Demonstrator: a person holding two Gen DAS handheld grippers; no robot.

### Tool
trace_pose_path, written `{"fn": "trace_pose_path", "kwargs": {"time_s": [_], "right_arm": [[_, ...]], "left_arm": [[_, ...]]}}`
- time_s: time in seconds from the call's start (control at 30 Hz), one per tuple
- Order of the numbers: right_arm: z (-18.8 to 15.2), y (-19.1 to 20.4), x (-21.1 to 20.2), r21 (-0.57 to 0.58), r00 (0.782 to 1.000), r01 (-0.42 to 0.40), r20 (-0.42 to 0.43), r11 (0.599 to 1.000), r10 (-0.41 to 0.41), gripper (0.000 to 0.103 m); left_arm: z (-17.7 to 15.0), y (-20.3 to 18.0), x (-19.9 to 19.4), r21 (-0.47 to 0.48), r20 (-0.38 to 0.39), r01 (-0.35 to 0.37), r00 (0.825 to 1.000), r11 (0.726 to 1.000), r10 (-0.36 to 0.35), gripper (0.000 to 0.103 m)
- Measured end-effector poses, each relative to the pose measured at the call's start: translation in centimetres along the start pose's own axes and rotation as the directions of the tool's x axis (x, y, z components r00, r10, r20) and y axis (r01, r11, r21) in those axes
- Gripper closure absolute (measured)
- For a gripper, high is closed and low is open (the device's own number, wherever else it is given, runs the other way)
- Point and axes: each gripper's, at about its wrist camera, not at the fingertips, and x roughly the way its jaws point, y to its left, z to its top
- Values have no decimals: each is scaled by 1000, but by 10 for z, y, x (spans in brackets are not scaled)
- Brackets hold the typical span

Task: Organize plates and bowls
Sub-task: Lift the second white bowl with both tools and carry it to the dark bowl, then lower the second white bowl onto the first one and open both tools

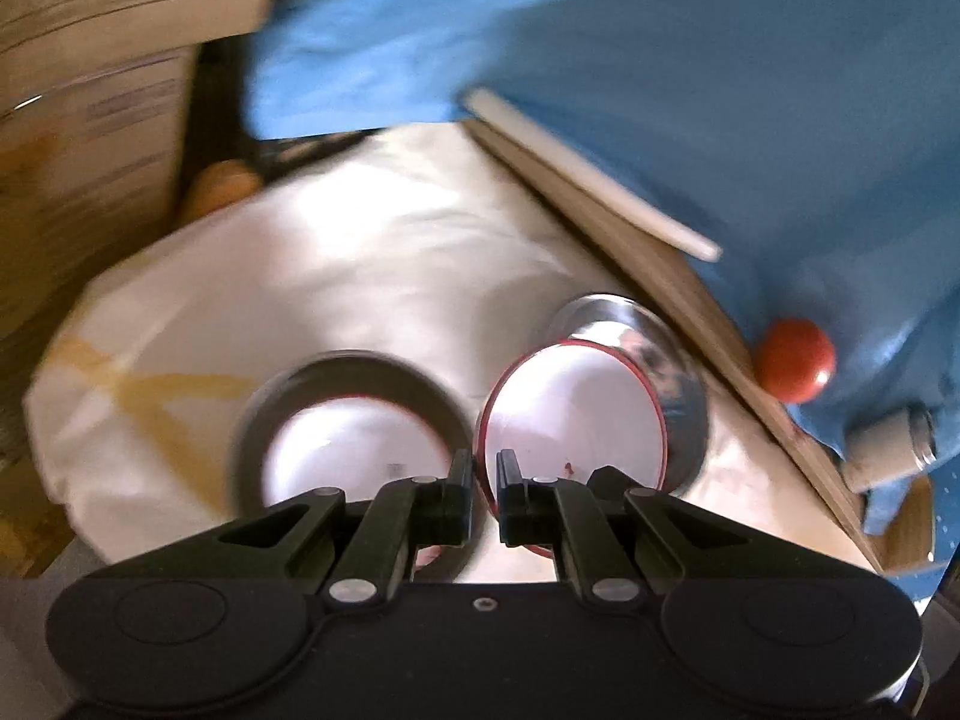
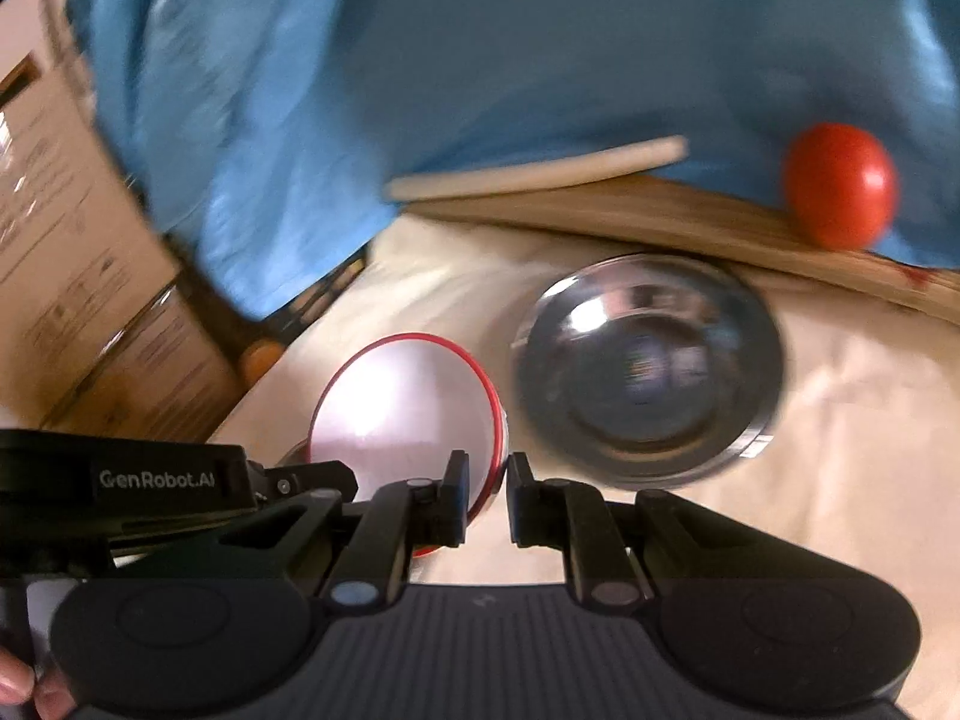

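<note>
- Gripping the near rim of a red-rimmed bowl [image 1: 576, 414], the left tongs [image 1: 486, 480] are clenched, the thin red edge pinched between the two black fingers.
- The right tongs [image 2: 487, 480] are clenched too, with the same bowl's right-hand rim caught in the narrow gap between their fingers.
- The bowl is white inside and tilted, its opening turned toward both cameras, above a surface covered with cream cloth [image 1: 360, 270].
- Just behind it on the cloth sits an empty steel bowl [image 2: 648, 360], upright and close to the red rim; whether the two touch is lost in the blur.
- In the left wrist view a second dish [image 1: 348, 444], white inside with a grey outer ring, lies just left of the held bowl.
- A wooden board [image 2: 600, 210] runs along the far edge of the cloth, partly under a blue cloth [image 2: 480, 60].
- A pale stick [image 2: 540, 171] lies along the board, and a tomato [image 2: 840, 192] rests at its edge against the blue cloth.
- Cardboard boxes [image 1: 90, 90] stand at the left.
- Fingertips of the person [image 2: 18, 690] show in the right wrist view's bottom-left corner.
</note>
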Motion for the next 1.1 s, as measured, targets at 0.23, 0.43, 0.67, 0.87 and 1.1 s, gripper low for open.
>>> {"fn": "trace_pose_path", "kwargs": {"time_s": [0.23,0.43,0.67,0.87,1.1], "right_arm": [[-3,35,21,-75,997,-39,-68,996,34,88],[-8,47,32,-111,994,-41,-109,993,29,88],[-11,50,43,-133,988,-16,-157,991,-6,88],[-12,50,47,-147,984,-17,-175,989,-9,87],[-11,52,49,-166,982,-23,-188,986,-8,86]], "left_arm": [[6,37,-8,-47,-22,-50,999,998,49,96],[6,51,-3,-61,-67,-69,996,996,65,96],[4,55,6,-53,-120,-84,990,995,78,95],[6,56,12,-58,-140,-103,986,993,94,95],[8,56,14,-72,-140,-115,985,991,104,95]]}}
